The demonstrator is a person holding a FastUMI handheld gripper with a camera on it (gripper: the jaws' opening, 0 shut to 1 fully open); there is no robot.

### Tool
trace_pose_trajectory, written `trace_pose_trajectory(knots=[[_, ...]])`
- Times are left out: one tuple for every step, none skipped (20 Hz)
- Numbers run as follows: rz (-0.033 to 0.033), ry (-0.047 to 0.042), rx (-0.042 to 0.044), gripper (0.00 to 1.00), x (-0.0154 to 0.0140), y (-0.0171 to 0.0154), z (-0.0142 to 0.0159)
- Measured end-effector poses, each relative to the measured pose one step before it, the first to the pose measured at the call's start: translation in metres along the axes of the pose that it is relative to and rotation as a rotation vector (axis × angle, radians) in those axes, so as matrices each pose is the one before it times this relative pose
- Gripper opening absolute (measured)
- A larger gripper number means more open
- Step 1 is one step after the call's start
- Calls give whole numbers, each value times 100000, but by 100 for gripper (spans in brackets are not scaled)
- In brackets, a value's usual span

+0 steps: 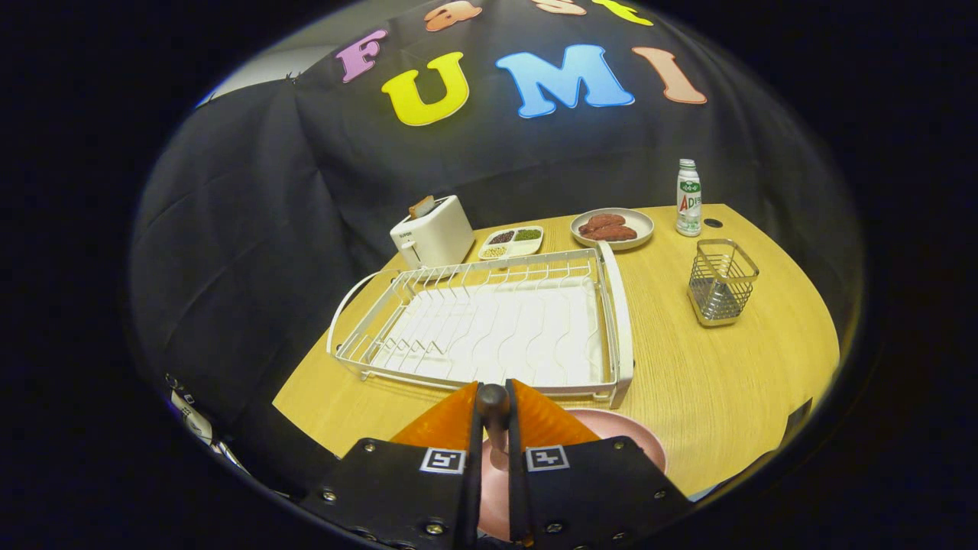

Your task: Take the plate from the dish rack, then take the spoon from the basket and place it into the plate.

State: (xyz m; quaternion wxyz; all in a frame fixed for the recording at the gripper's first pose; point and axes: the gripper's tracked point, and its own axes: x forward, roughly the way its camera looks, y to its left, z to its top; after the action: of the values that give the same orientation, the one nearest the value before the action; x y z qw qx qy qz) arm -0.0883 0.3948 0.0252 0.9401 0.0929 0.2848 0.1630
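Gripper view puts my gripper (494, 405) low at 6 o'clock, its two fingers drawn nearly together and pressing from both sides on the dark, rounded handle of the spoon (493, 412), which stands upright between them. I cannot make out the bowl of the spoon — it is hidden below the fingers. Directly under them lies one pink plate (626, 435), round and matte, resting on the wooden table (710, 382) just in front of the dish rack (489, 321). That rack is one white wire frame over a ribbed white tray, beyond the fingers at 12 o'clock. At 2 o'clock stands one square wire basket (720, 281). Farther back I count one white toaster (432, 231) at 11 o'clock, one divided dish (511, 241) of grains beside it, one grey plate (612, 228) with reddish-brown food — and one small bottle (688, 198) at 1 o'clock.
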Motion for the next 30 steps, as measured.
trace_pose_trajectory(knots=[[150, -1284, 146, 14, -48, 103, 68], [-109, -487, -48, 15, -334, 105, -177], [651, -318, -379, 14, -525, 146, -64], [534, 33, -722, 18, -474, 15, -103], [-387, -98, -788, 27, -428, -192, -113], [-612, -352, -782, 27, -388, -242, 12], [620, -12, -318, 27, -384, 52, 67], [127, 365, -522, 33, -159, -31, 154], [-484, -194, -369, 40, -336, -302, 137], [-259, -798, -303, 40, -508, -99, 409], [-176, -635, -251, 40, -333, -297, 483], [-143, -339, -114, 41, -413, -257, 415], [-62, -770, 62, 49, -411, -144, 623], [-602, -1263, -252, 49, -255, -328, 664], [-212, -1669, -517, 49, -440, -252, 754], [-493, -1181, -631, 49, -226, -271, 678], [-470, -1338, -578, 49, -350, -220, 716], [-454, -1570, -587, 49, -352, -156, 853], [-833, -1698, -678, 49, -330, -298, 867], [-700, -1981, -895, 49, -191, -321, 956], [-1002, -1907, -959, 49, -189, -108, 805], [-1309, -2398, -813, 49, -239, -521, 1220], [-1309, -2834, -706, 49, -242, -604, 1364], [-1311, -3132, -477, 49, -248, -685, 1551], [-1641, -3336, -83, 49, -224, -686, 1644], [-1363, -4112, -346, 49, -201, -721, 1905], [-1655, -4090, -633, 49, -68, -788, 1938], [-1471, -3812, -292, 49, -65, -850, 1884], [-1162, -3487, -417, 49, -21, -865, 1695], [-1163, -3147, -156, 49, 41, -780, 1687]])
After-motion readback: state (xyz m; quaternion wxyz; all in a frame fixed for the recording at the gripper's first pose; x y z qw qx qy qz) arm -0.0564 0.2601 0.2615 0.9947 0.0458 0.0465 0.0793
